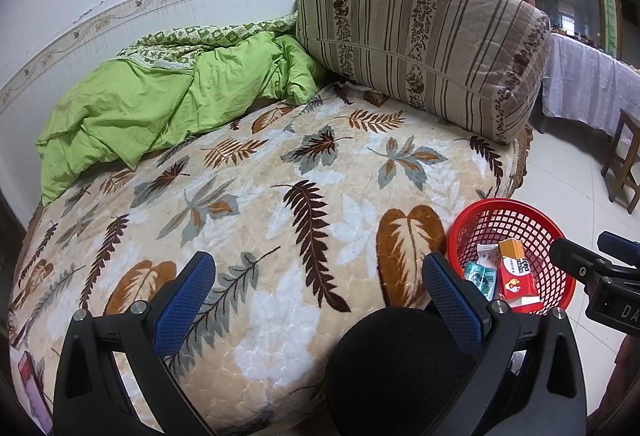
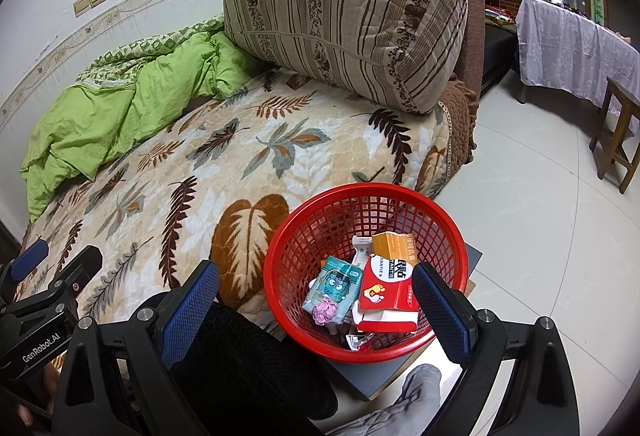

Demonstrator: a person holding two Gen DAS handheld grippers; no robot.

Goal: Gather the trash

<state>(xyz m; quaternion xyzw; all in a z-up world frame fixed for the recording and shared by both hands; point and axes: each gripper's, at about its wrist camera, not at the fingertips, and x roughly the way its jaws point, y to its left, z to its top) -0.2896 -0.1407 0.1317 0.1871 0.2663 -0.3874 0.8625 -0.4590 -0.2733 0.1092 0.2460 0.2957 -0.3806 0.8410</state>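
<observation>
Trash (image 2: 386,282) is seen piled in a red basket (image 2: 280,272) beside the bed (image 1: 280,175); both grippers' fingers (image 1: 182,298) (image 2: 440,312) are held wide apart, empty.

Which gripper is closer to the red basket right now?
Right. The right gripper hangs open just above the red basket, one finger crossing its rim. The left gripper, also open, sits over the leaf-print blanket, with the basket off to its right.
</observation>
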